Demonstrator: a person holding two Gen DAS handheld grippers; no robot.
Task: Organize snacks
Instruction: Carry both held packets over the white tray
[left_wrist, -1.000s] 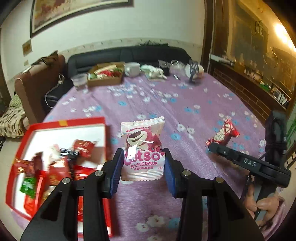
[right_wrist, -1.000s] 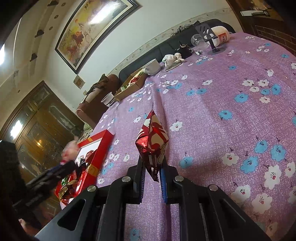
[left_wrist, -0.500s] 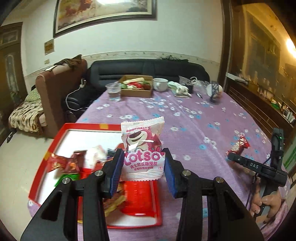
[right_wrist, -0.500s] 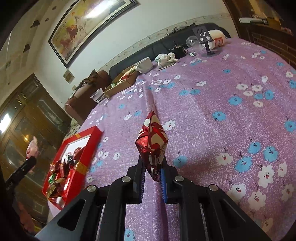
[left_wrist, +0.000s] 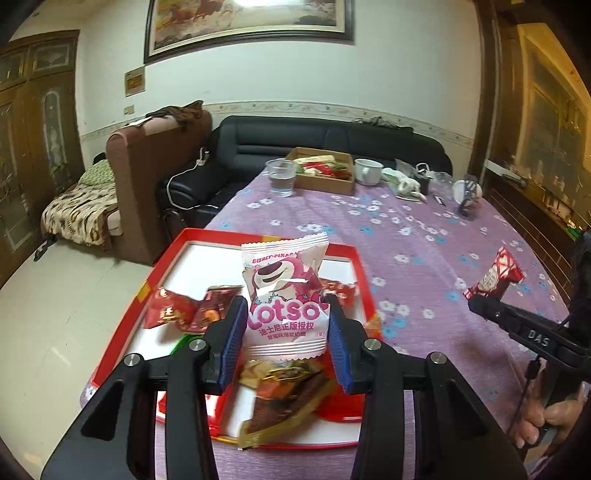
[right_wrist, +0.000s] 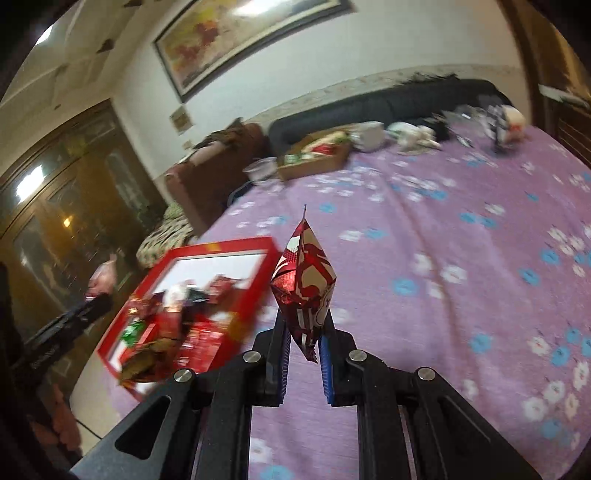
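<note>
My left gripper (left_wrist: 286, 332) is shut on a pink and white Lotso snack packet (left_wrist: 286, 295) and holds it above the red tray (left_wrist: 192, 236), which has a white floor and several red and brown snack packets in it. My right gripper (right_wrist: 303, 339) is shut on a red and white wrapped snack (right_wrist: 304, 280) and holds it above the purple floral tablecloth (right_wrist: 461, 258), just right of the red tray (right_wrist: 236, 245). The right gripper with its red snack (left_wrist: 495, 277) also shows at the right of the left wrist view.
At the far end of the table stand a cardboard box of snacks (left_wrist: 325, 171), a clear plastic cup (left_wrist: 281, 177), a white mug (left_wrist: 367, 170) and small clutter. A brown armchair (left_wrist: 147, 177) and a black sofa (left_wrist: 332, 136) lie beyond the table's left and far edges.
My left gripper has carried the Lotso packet leftward from over the tablecloth to above the red tray. My right gripper has moved left toward the tray with the red snack.
</note>
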